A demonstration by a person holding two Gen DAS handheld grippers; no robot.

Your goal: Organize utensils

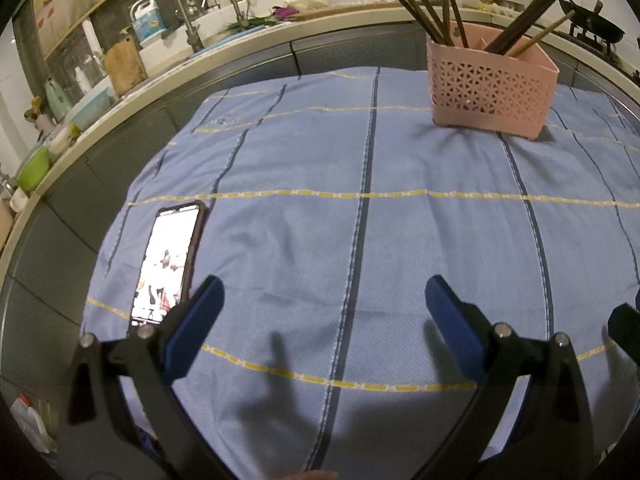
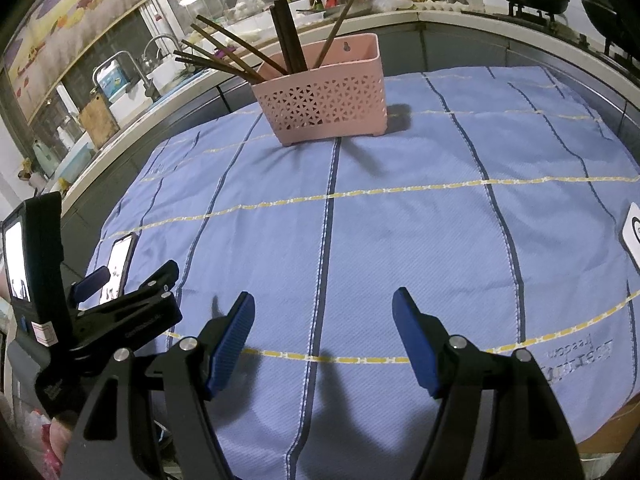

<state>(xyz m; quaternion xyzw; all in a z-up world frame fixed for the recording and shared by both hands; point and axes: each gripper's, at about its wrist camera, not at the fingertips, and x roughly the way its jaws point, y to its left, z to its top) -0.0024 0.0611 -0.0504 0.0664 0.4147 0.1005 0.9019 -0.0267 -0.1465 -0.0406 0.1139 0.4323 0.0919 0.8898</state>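
Perforated pink plastic basket (image 2: 326,110), dark wooden chopsticks (image 2: 286,46).

Blue striped cloth (image 1: 400,240) carries pink basket (image 1: 492,88), phone (image 1: 168,264), white card (image 2: 632,232).

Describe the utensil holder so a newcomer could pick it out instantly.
Start at the blue checked cloth that covers the table; the pink basket stands on it toward the far edge, in front of the kitchen counter. It has perforated lattice walls and brown chopsticks sticking out of the top. It is the only upright thing on the cloth; the phone lies flat near the left edge.
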